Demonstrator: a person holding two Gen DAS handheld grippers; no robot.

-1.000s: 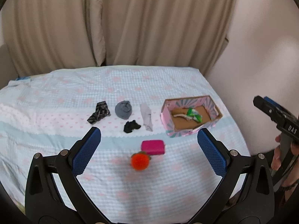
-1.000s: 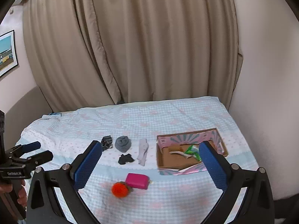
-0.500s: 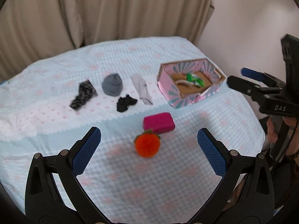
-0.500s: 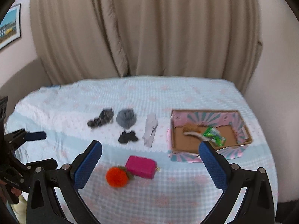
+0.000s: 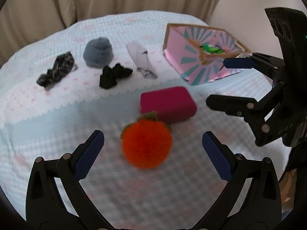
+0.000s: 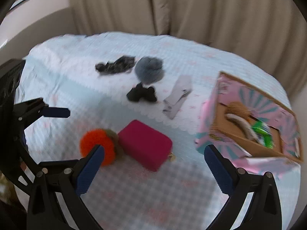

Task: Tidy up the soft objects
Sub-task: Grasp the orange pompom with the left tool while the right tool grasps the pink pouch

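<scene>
Both the left gripper (image 5: 153,147) and the right gripper (image 6: 153,159) are wide apart and hold nothing, so the fuzzy orange ball (image 5: 146,143) between the left fingers still waits outside the pink cardboard box (image 6: 255,122).

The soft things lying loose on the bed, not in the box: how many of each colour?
Orange: 1, the fluffy ball
Pink: 1, the pouch
Black: 1, the small sock
Grey: 1, the rolled sock
White: 1, the long sock
Black-and-white patterned: 1, the cloth
Total: 6
</scene>
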